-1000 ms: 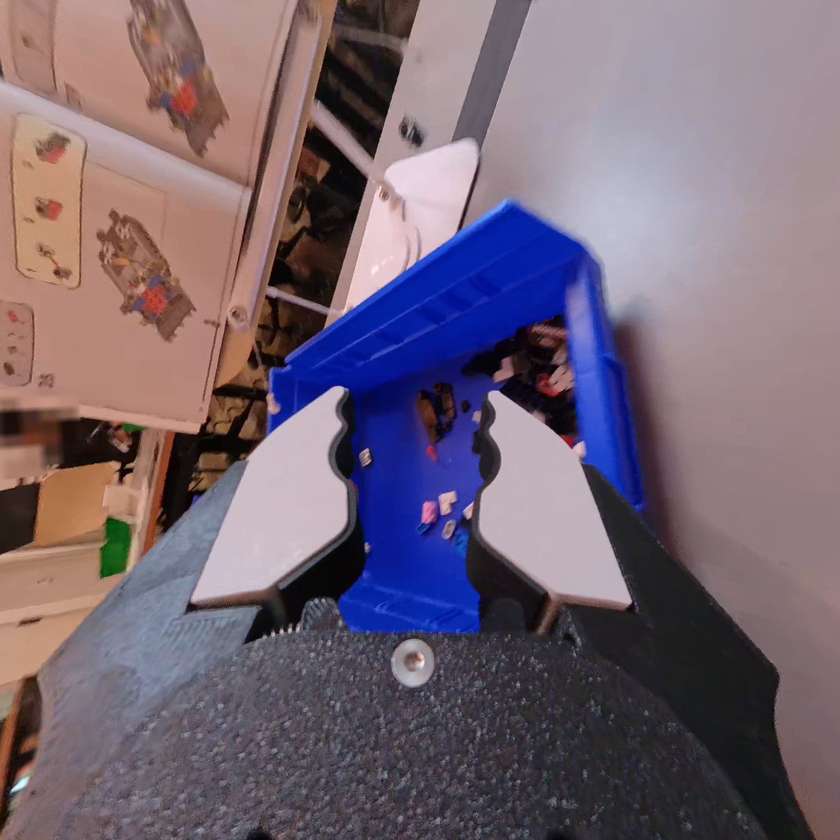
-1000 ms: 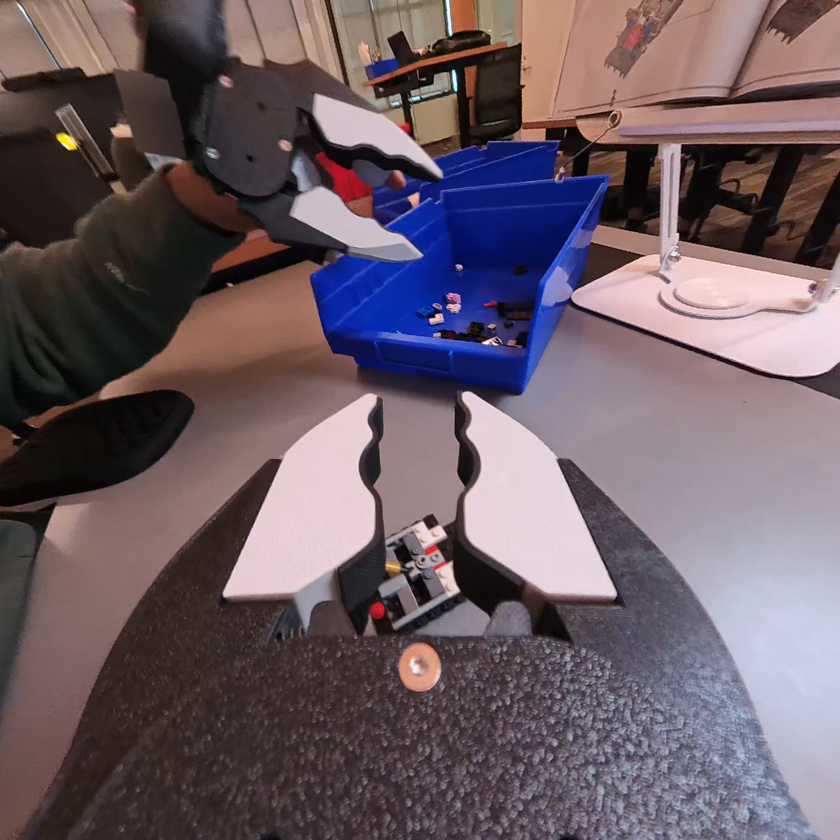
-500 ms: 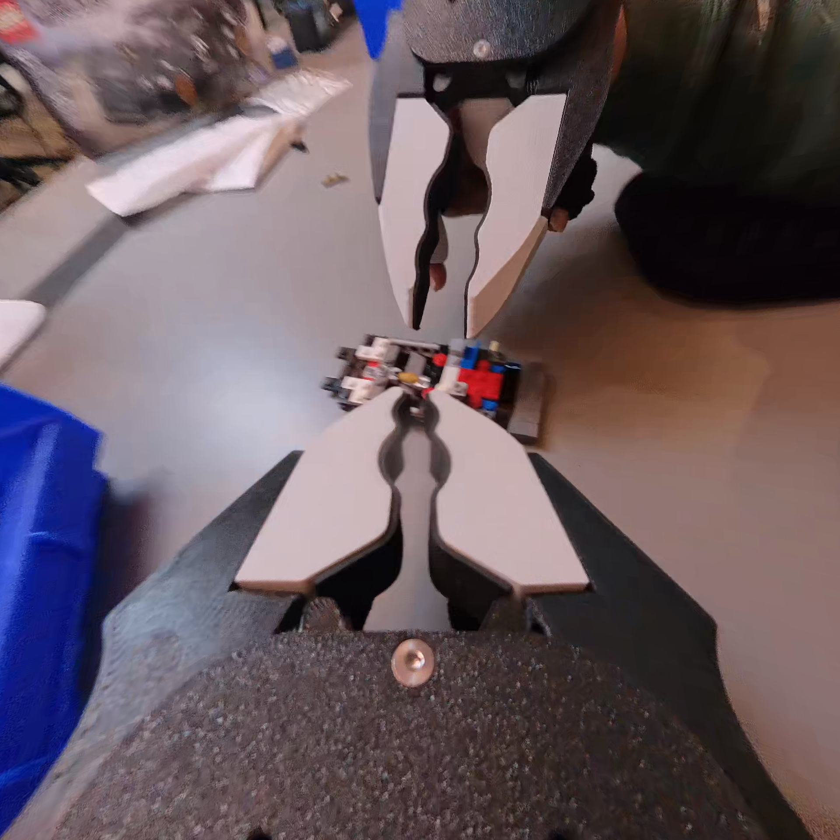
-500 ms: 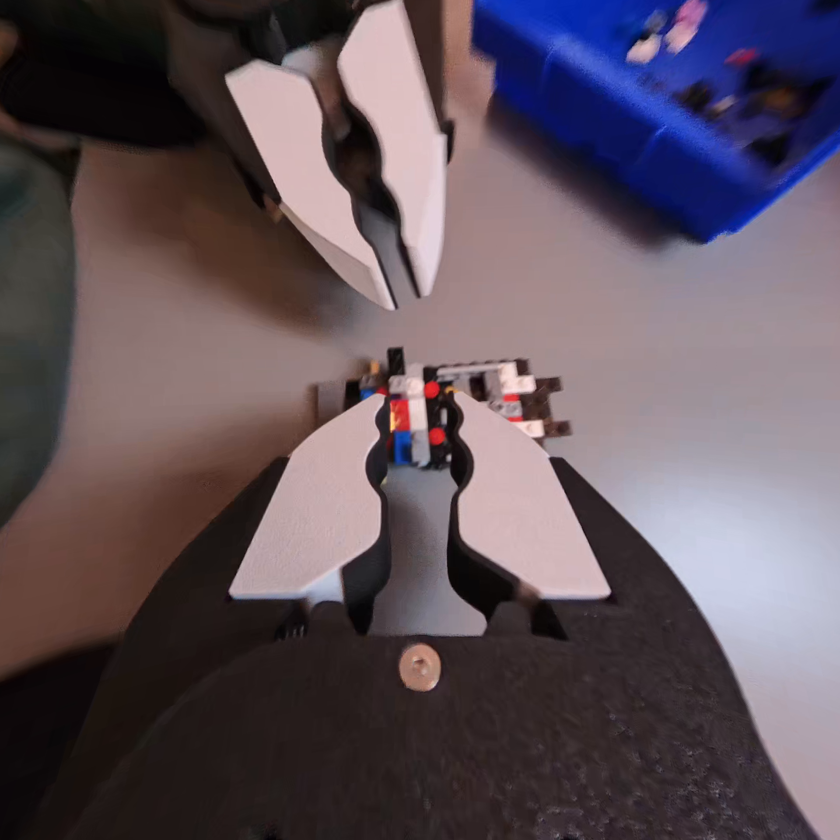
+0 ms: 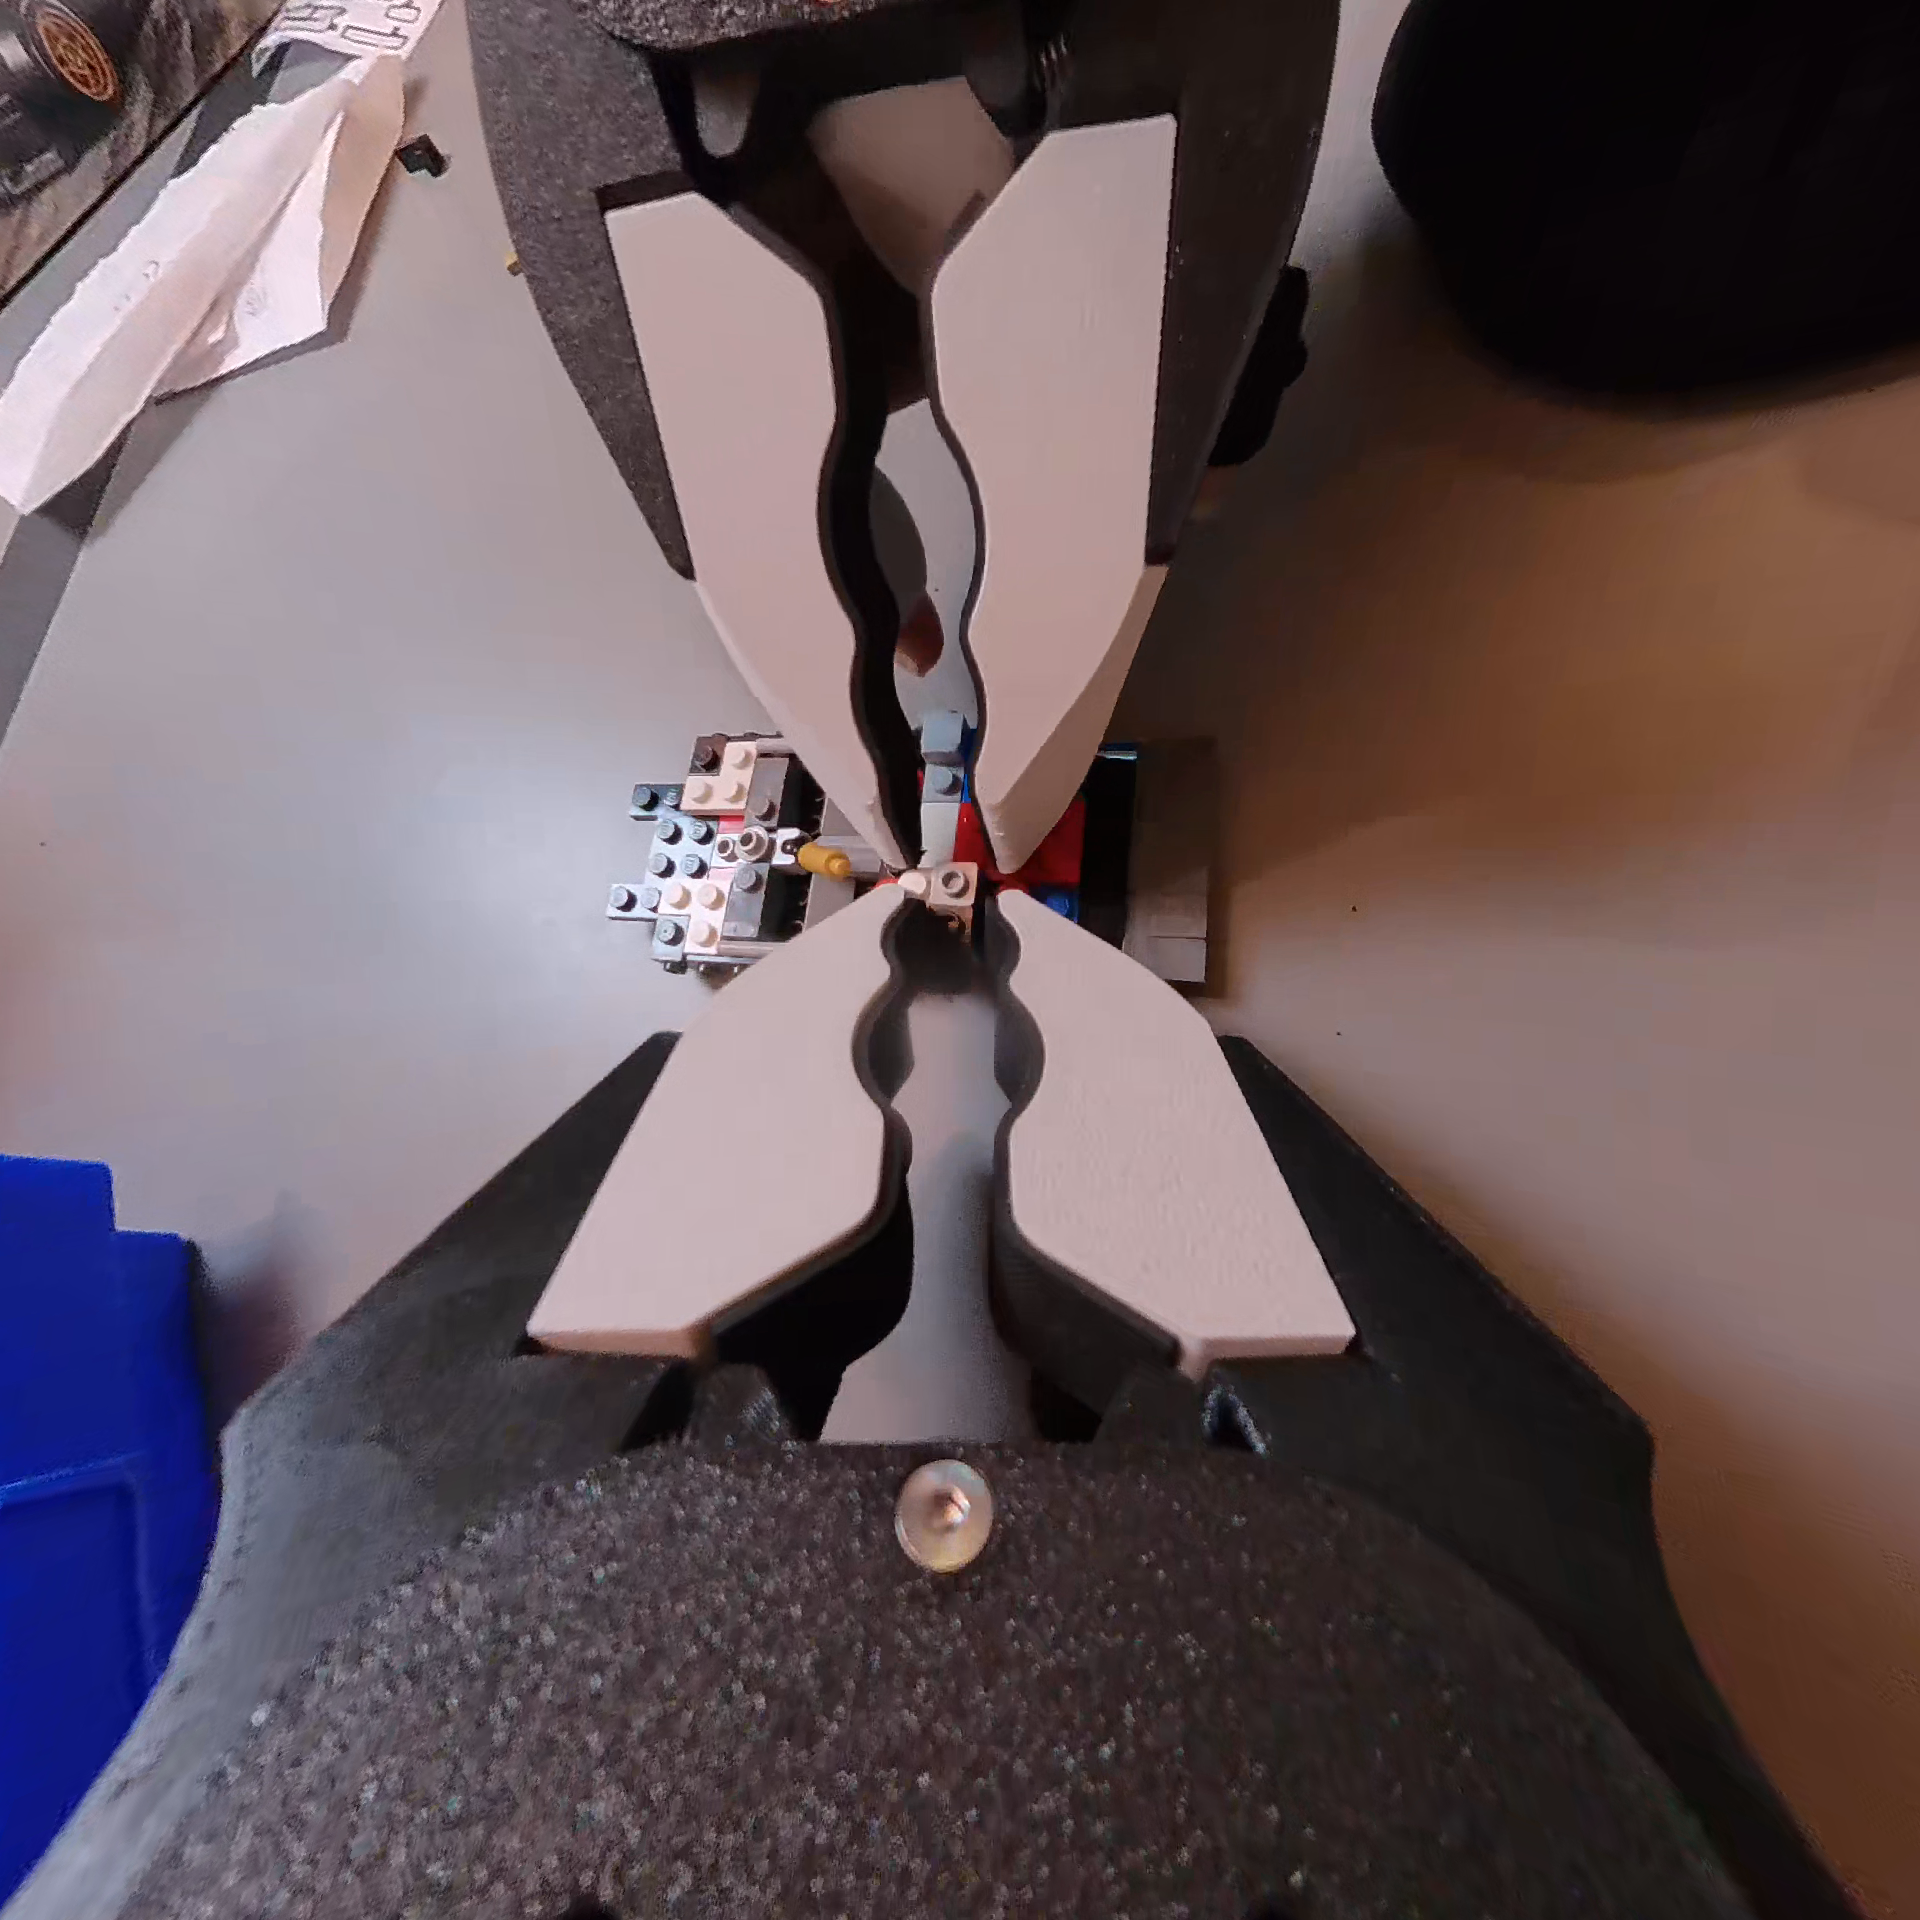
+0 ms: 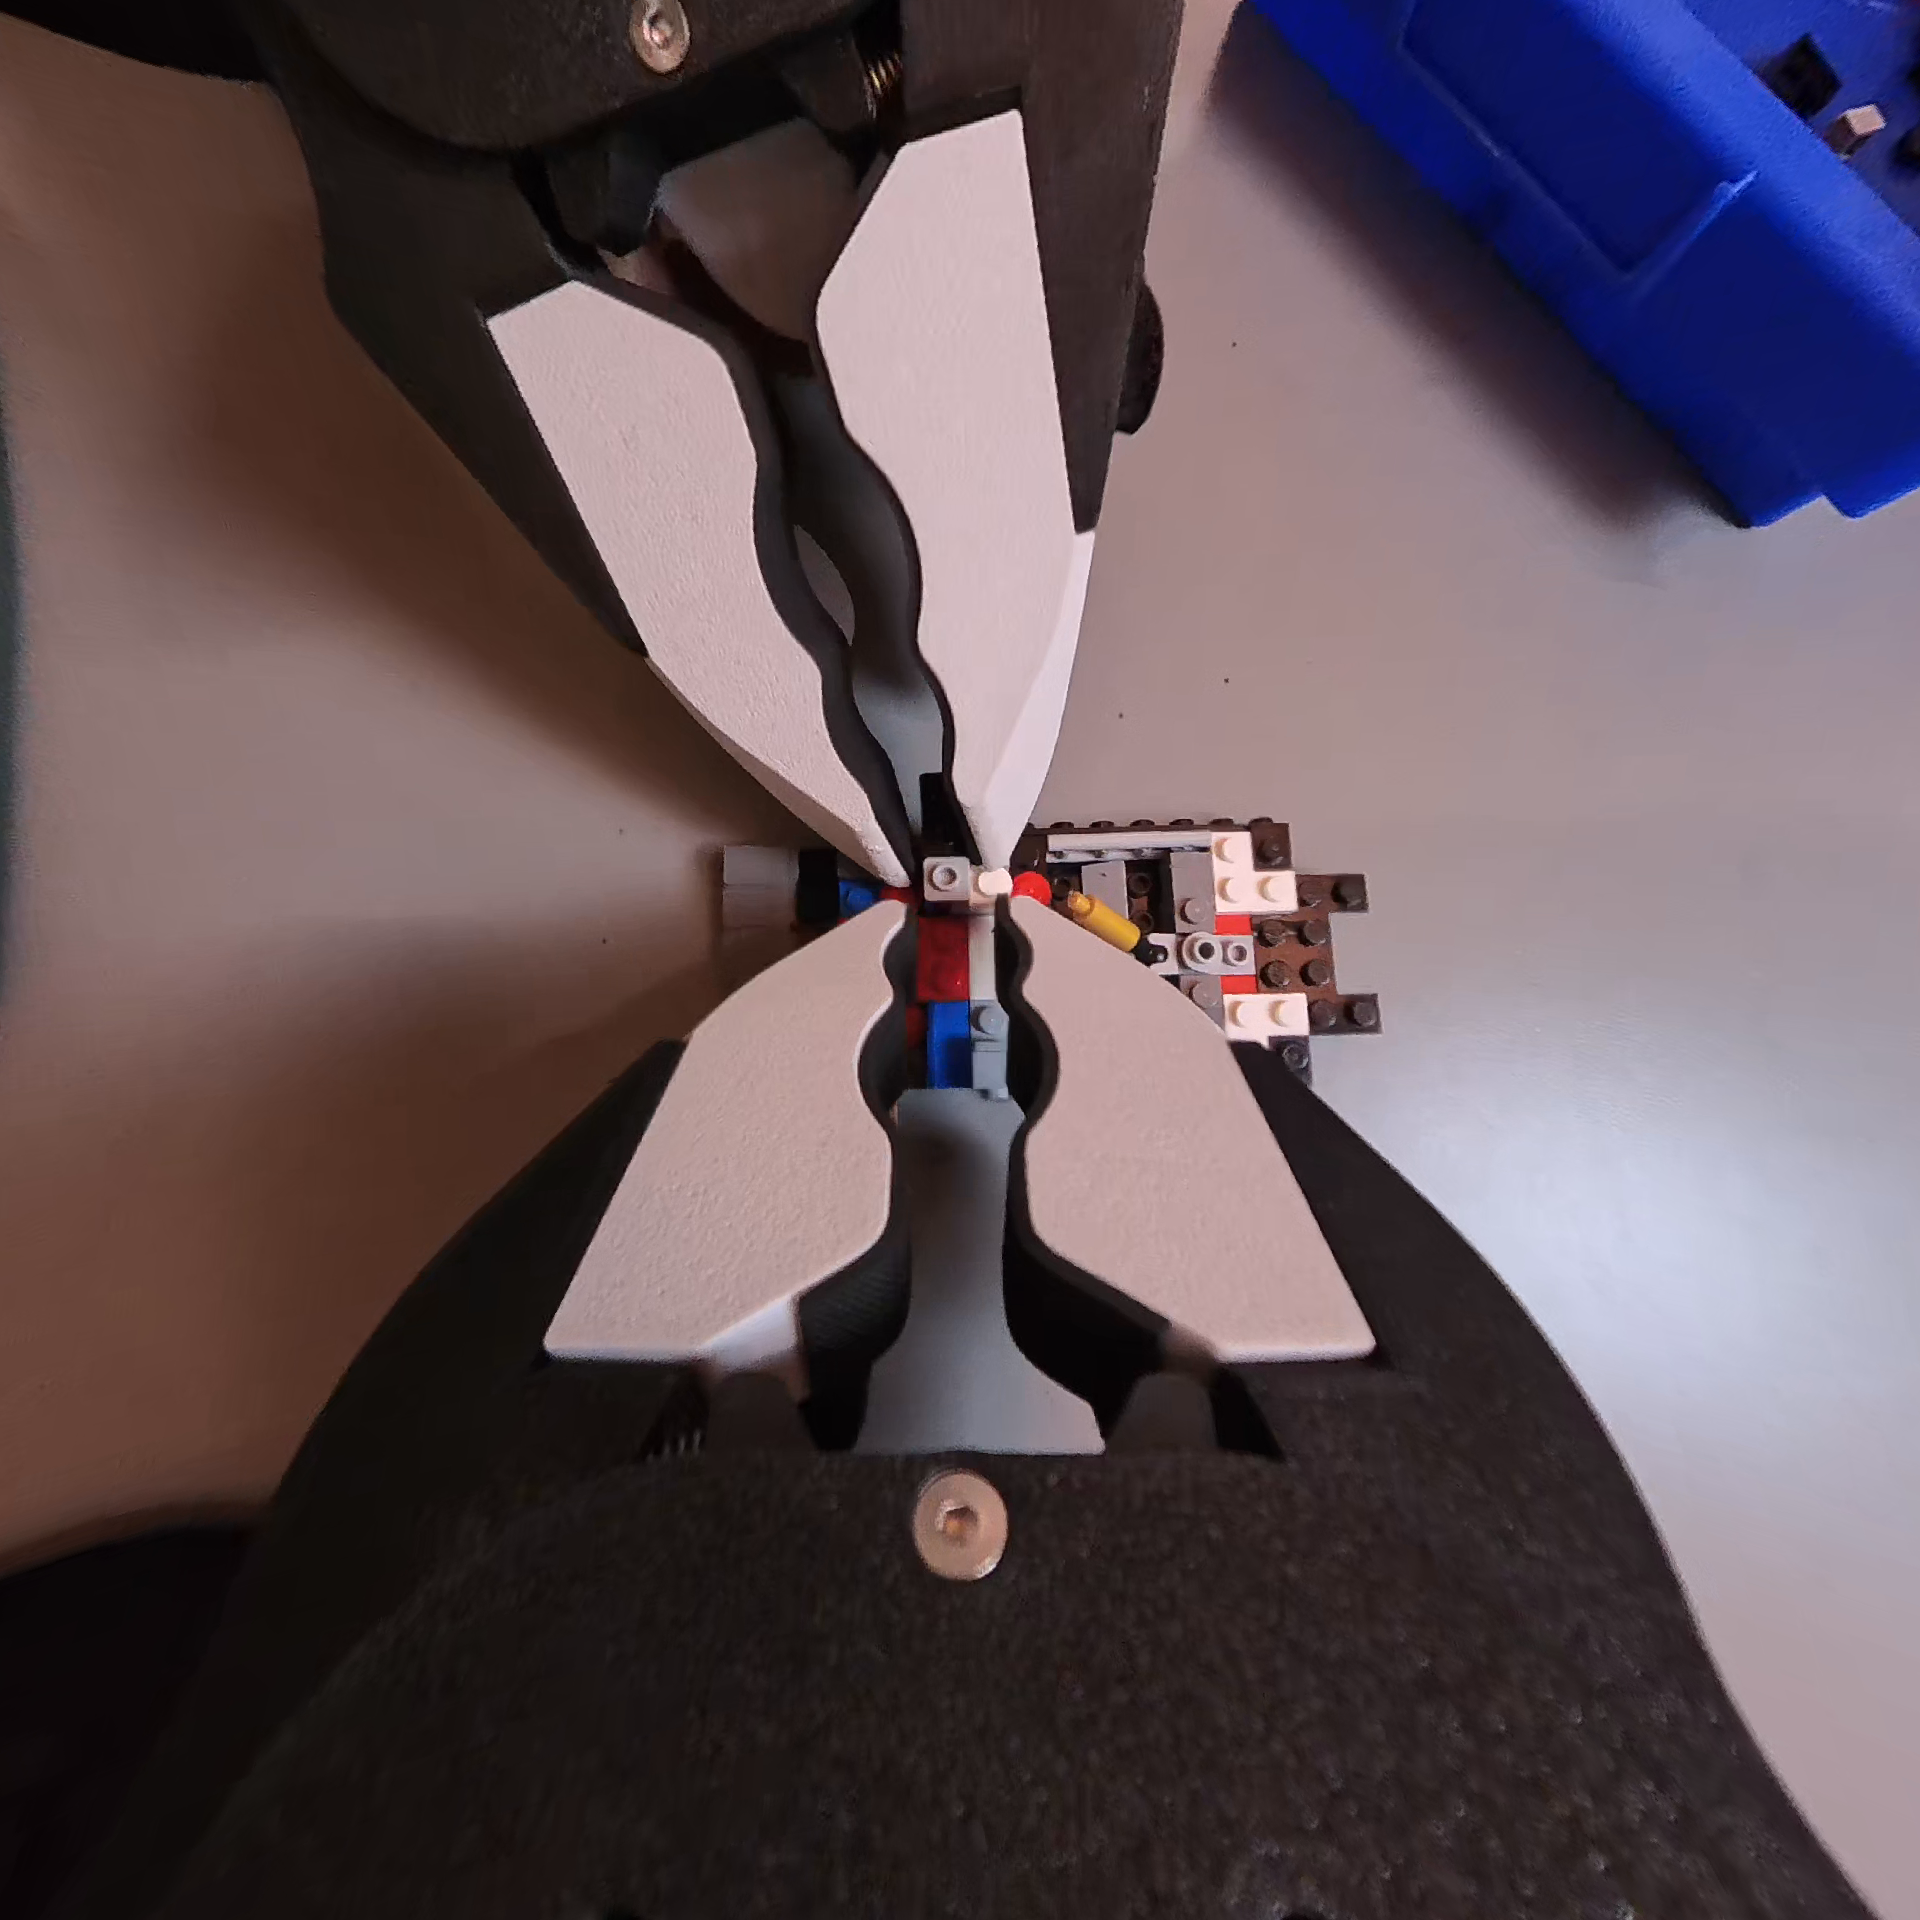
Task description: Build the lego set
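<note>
The left gripper (image 5: 940, 914) and the right gripper (image 6: 951, 904) point at each other, tip to tip, over a small brick-built model (image 5: 717, 873) lying flat on the grey table (image 5: 343, 748). Each gripper shows in the other's view as well, reaching down from the top edge: the right gripper (image 5: 940, 852) in the left wrist view, the left gripper (image 6: 940, 847) in the right wrist view.

Both grippers have flat, pale grey fingers with wavy black inner edges, set in rough, black, grainy housings. The left gripper's fingers are nearly closed, and its tips stand at a small light grey studded piece (image 5: 951, 883) on top of the model; whether they clamp that piece cannot be told. The right gripper's fingers are a little apart and straddle the red, blue and grey middle section of the model (image 6: 951, 987); whether they press on it cannot be told.

The model is made of studded plates in dark grey, brown, white, red and blue, with a short yellow pin (image 6: 1103, 920) lying on it.

A glossy blue plastic bin (image 6: 1621, 239) stands on the table well apart from the model. Crumpled white paper (image 5: 197, 270) lies farther off on the table.
</note>
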Available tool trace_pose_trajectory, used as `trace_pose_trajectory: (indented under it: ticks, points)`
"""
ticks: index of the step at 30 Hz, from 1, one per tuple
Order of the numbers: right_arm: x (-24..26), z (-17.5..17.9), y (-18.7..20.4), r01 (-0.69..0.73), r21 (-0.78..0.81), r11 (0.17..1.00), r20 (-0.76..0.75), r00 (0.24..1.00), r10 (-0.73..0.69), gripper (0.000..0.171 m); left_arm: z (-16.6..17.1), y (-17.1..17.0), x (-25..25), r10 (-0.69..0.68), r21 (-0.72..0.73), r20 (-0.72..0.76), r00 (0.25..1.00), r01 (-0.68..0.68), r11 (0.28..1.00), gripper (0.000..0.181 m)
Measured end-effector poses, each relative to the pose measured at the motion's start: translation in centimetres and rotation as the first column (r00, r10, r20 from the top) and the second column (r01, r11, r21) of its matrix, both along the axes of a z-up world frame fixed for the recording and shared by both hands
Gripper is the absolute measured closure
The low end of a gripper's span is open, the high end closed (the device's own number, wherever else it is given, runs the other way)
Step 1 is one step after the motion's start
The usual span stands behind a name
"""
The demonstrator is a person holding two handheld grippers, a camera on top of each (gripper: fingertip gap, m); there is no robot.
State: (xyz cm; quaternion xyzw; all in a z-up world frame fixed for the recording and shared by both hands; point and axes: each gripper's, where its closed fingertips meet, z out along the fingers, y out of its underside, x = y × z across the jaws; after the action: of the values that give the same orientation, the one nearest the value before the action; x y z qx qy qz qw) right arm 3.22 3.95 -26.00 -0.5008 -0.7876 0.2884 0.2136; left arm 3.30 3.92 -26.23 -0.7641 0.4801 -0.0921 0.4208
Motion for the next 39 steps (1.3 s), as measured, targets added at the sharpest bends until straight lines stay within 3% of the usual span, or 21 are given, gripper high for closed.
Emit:
trace_pose_trajectory:
  ticks: [8, 16, 28, 39]
  points:
    - [0.1, -0.2, 0.2, 0.046, -0.045, 0.998, 0.026, 0.999, -0.044, 0.159, 0.0, 0.2, 0.2, -0.038, 0.024, -0.080, 0.996, 0.040, 0.999, 0.172]
    - [0.3, -0.3, -1.1, -0.005, -0.022, 1.000, 0.050, 0.999, 0.006, 0.166, 0.1, -0.8, 0.4, -0.133, 0.156, -0.077, 0.988, 0.143, 0.977, 0.173]
    - [0.2, -0.4, -1.8, 0.004, -0.068, 0.998, 0.066, 0.998, 0.000, 0.165, 0.2, -1.6, 0.3, -0.157, 0.132, -0.041, 0.987, 0.161, 0.978, 0.173]
    - [0.0, -0.4, -1.9, 0.024, -0.097, 0.995, 0.071, 0.997, -0.017, 0.165, 0.2, -1.7, 0.1, -0.160, 0.200, -0.113, 0.981, 0.180, 0.963, 0.173]
